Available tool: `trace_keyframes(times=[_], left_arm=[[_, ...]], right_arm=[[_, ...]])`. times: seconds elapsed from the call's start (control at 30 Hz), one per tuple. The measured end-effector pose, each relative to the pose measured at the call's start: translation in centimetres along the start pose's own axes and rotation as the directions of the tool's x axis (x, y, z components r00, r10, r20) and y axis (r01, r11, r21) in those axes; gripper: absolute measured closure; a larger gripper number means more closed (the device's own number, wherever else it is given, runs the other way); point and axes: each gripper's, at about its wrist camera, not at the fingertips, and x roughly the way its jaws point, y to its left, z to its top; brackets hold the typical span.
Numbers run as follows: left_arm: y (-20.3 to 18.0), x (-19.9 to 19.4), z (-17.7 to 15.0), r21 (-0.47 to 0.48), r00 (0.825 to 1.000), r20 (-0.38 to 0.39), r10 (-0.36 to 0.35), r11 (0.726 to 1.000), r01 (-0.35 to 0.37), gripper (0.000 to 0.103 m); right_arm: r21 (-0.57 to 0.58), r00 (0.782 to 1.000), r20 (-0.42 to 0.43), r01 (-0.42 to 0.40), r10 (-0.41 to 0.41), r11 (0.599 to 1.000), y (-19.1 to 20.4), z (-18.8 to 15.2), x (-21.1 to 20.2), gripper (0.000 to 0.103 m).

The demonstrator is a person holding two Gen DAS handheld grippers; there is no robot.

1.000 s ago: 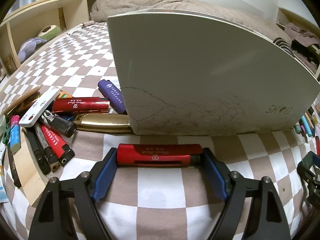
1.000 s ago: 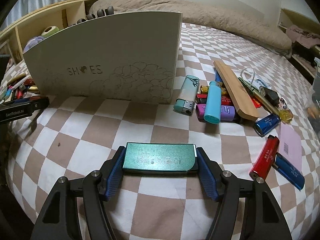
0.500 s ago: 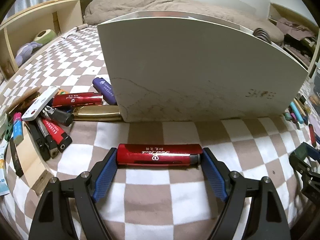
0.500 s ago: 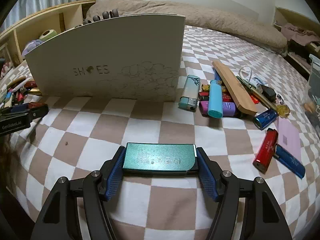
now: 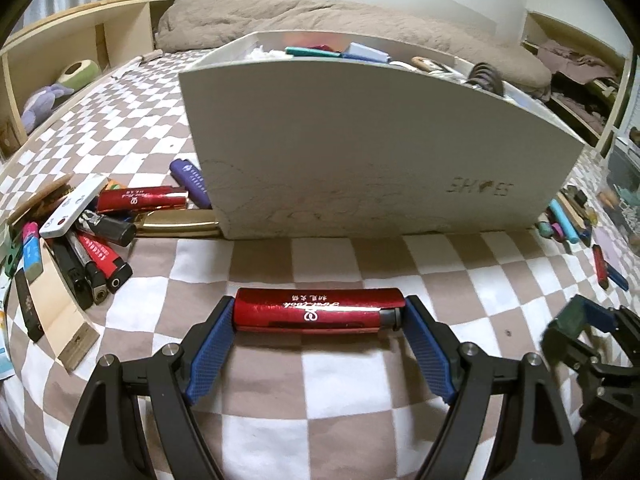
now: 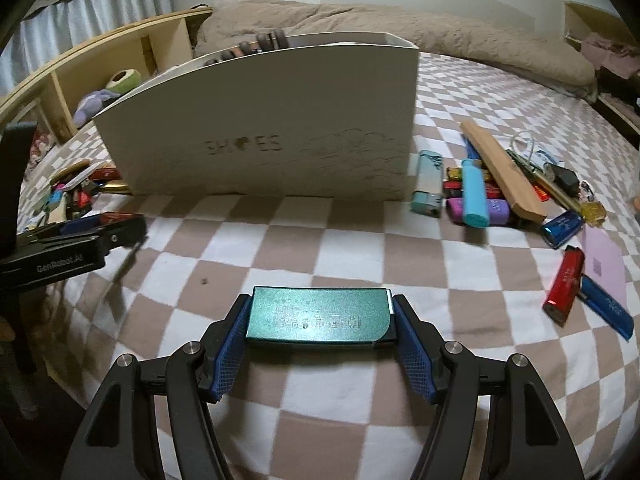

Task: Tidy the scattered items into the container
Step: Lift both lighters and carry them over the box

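Left hand-held gripper (image 5: 319, 316): clenched on a red lighter (image 5: 318, 311), held crosswise between the blue pads above the checked bedspread (image 5: 344, 376), near the bed's front edge.
Right hand-held gripper (image 6: 320, 319): grasping a flat green lighter (image 6: 319, 317) end to end, also above the bedspread near the front edge.
Each seen by the other: the right hand-held gripper appears at the right rim of the left view, the left one at the left rim of the right view.
Container (image 5: 376, 148): a white box marked "SHOES", upright mid-bed beyond both hand-held grippers; over its rim show several items, a teal one and a blue one among them.
Left pile (image 5: 92, 236): lighters in red, black and purple, a gold case and a white stick, crowded just beside the box's left end, some lying on a wooden strip.
Right pile (image 6: 504, 192): a pale blue lighter, a cyan one over a purple one, a wooden slat and keys, near the box's right end.
Toward the right edge: a red lighter touching a blue one, beside a pink card (image 6: 604, 264).
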Motion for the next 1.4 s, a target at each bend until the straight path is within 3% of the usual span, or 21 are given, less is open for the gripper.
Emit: trace_keyframes(times=[0.17,0.4,0.9,1.13,1.4], left_arm=[[-0.3,-1.6,0.9,-0.001,0.999,0.039,-0.028,1.0,0.028,0.021],[0.6,-3.9,4.4,0.004,0.992,0.119,-0.043,0.999,0.043,0.02],[0.7,-7.3,11.9,0.026,0.955,0.285,-0.085,0.996,0.081,0.02],[1.1,-6.9,14.2,0.035,0.945,0.308,-0.108,0.994,0.102,0.02],[2.7,-5.5,14.3,-0.005,0.952,0.288,-0.103,0.994,0.109,0.02]], right_arm=[[0.028,0.999,0.011,-0.035,0.034,0.999,0.1,0.7,-0.4,0.034],[0.041,0.994,0.092,-0.066,0.062,0.997,0.3,3.3,-2.2,0.034],[-0.044,0.958,0.279,-0.054,0.064,0.998,0.8,10.7,-5.9,0.034],[-0.054,0.961,0.272,-0.042,0.055,0.998,-0.2,13.3,-4.9,0.034],[-0.11,0.973,0.222,-0.033,0.057,0.993,-0.3,14.4,-3.0,0.034]])
